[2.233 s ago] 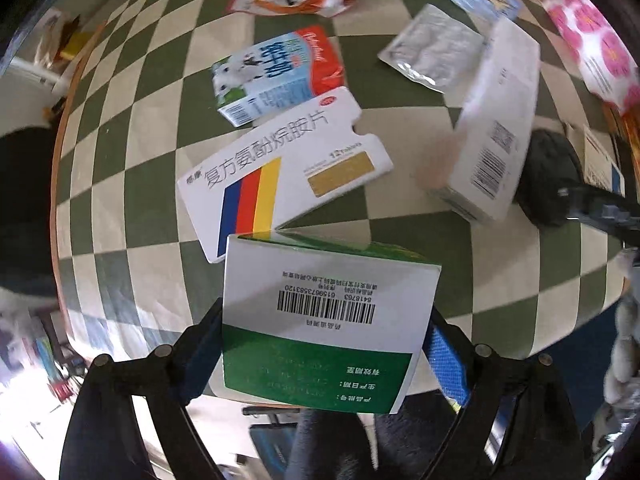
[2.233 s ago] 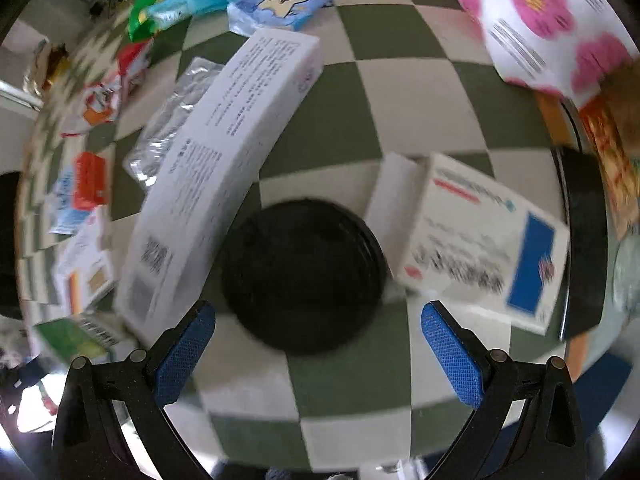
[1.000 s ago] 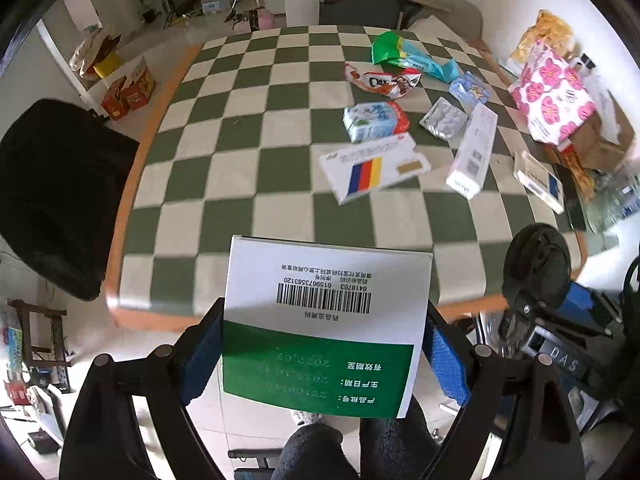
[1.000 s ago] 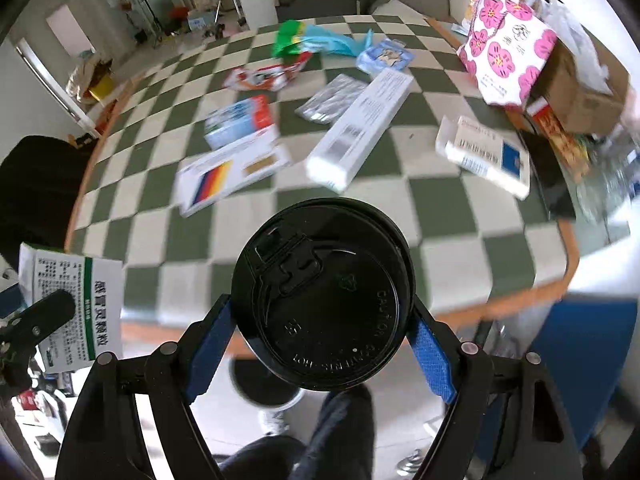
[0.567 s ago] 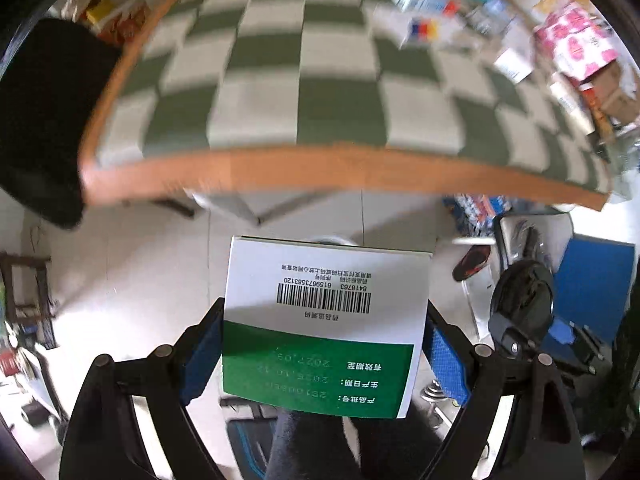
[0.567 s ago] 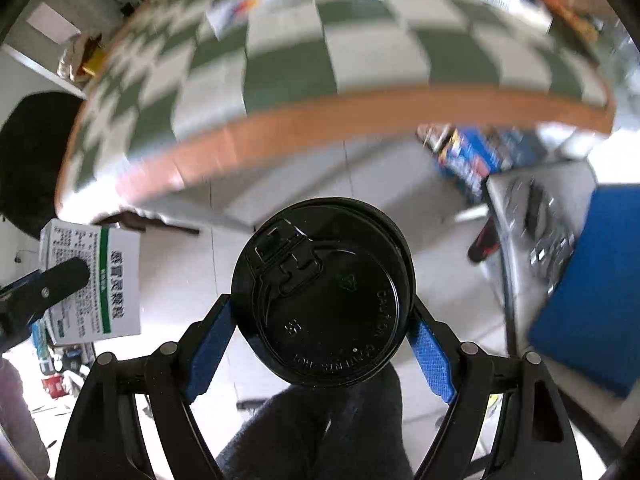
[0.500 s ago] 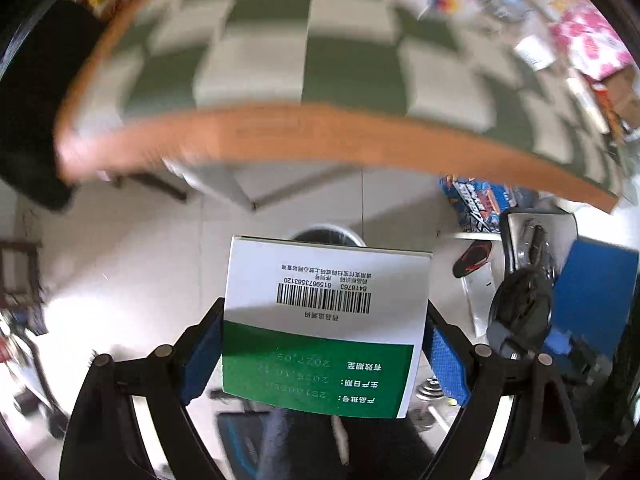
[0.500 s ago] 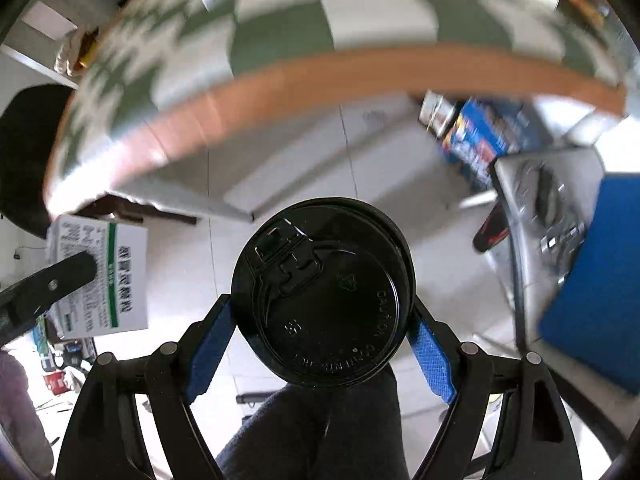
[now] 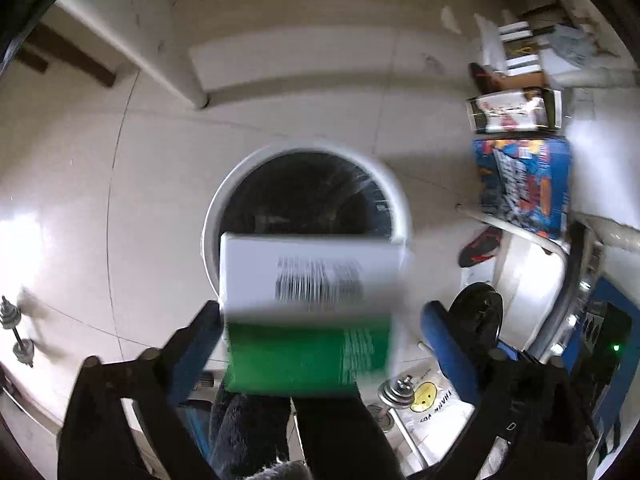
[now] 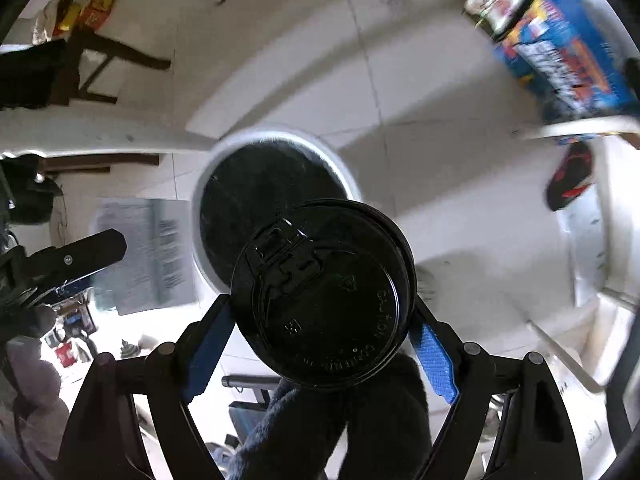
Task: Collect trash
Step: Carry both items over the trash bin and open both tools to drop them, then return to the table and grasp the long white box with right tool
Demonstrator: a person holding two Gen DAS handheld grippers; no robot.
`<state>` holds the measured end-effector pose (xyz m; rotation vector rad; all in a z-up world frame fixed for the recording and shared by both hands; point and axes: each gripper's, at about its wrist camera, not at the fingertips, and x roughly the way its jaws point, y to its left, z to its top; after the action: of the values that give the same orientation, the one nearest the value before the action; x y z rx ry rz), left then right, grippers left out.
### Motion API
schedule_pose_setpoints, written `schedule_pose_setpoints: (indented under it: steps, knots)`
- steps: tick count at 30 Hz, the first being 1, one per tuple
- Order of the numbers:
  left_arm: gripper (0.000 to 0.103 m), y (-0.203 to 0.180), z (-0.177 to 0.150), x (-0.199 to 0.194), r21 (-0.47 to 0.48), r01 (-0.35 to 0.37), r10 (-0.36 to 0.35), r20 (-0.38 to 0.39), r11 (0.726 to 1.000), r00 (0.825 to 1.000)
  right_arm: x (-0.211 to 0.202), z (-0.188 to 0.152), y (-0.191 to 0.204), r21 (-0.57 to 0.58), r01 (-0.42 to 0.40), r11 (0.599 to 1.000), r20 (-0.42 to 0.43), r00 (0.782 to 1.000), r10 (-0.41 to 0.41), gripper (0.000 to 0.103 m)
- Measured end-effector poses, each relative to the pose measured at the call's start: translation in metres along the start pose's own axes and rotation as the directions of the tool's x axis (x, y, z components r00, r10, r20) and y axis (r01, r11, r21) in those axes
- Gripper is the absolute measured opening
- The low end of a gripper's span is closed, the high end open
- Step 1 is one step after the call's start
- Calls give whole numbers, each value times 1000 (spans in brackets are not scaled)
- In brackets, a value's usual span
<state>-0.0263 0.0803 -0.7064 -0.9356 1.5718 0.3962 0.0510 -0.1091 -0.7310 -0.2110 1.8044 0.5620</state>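
Observation:
A white bin with a black liner (image 9: 308, 196) stands on the floor below both grippers; it also shows in the right wrist view (image 10: 264, 184). My left gripper (image 9: 320, 332) has opened: its right finger stands clear of the white and green medicine box (image 9: 308, 312), which is blurred and sits over the bin's near rim. My right gripper (image 10: 322, 320) is shut on a black cup lid (image 10: 324, 296) held just above the bin's near edge. The box shows blurred in the right wrist view (image 10: 148, 256), beside the left gripper's finger (image 10: 76, 258).
A pale tiled floor surrounds the bin. A blue carton (image 9: 524, 184) and a red and black shoe (image 9: 478, 246) lie to the right. Small dumbbells (image 9: 16, 332) lie at the left. A table leg (image 9: 192, 96) stands behind the bin.
Both grippers swung down from the table edge to above the bin. The left gripper's jaws have spread and the box has started to slip free. The lid stays gripped.

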Motion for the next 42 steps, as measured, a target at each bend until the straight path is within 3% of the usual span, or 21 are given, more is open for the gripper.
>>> schedule_pose_setpoints:
  steps: [3,5,6,8,12,17,22,31,42]
  knots:
    - [103,17,-3,7,-5,-56,56,37,998,998,39,9,5,-33,-30,999,-36,999,29,92]
    - [103,25,-7,9,-11,-115,116,74,993,991,58,13,8,-46,1,999,-55,998,-4,103]
    - [103,29,-7,10,-11,-158,158,84,987,984,62,13,9,-51,-2,999,-56,998,-1,103]
    - [103,36,-14,5,-9,-222,222,101,975,970,65,12,11,-57,6,998,-50,999,-8,103]
    - [103,47,-30,-15,-23,-266,267,120,964,956,56,3,15,-78,43,996,-38,998,-46,103]
    - [103,40,-46,-43,0,-336,333,127,942,934,33,-3,24,-123,186,975,18,983,-185,103]
    - [103,26,-58,-73,35,-346,338,145,937,930,-10,-14,33,-141,253,957,61,967,-246,103]
    - [103,-8,-86,-137,66,-311,295,175,948,939,-91,-32,52,-136,239,962,111,968,-225,103]
    - [103,-45,-139,-257,116,-290,257,236,950,937,-234,-79,80,-137,213,967,177,966,-187,103]
